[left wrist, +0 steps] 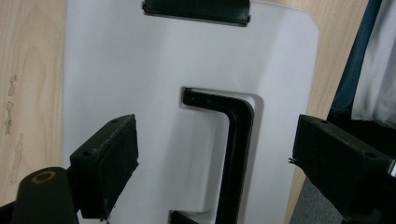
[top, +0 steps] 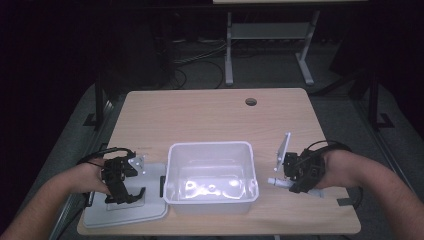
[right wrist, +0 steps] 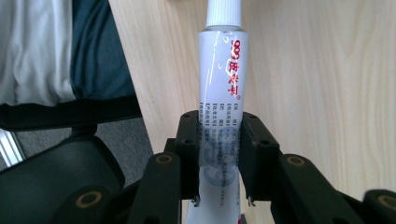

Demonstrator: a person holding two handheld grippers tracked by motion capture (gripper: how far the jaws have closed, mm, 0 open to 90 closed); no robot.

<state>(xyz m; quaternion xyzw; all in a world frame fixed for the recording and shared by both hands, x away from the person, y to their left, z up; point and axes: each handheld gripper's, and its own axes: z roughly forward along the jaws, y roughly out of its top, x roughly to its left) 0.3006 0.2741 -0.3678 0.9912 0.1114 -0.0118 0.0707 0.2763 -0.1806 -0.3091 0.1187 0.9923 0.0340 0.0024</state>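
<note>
Your right tool (right wrist: 218,158): clenched on the white tube (right wrist: 221,84), right of the clear box (top: 210,177) | Your left tool (left wrist: 215,158): released, over the white lid (left wrist: 154,70) on the counter (top: 200,115)

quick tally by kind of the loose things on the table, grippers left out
clear plastic bin: 1
white plastic lid with black handle: 1
white squeeze tube with red print: 1
total: 3

one tube (right wrist: 220,88), one bin (top: 210,176), one lid (top: 125,202)
</note>
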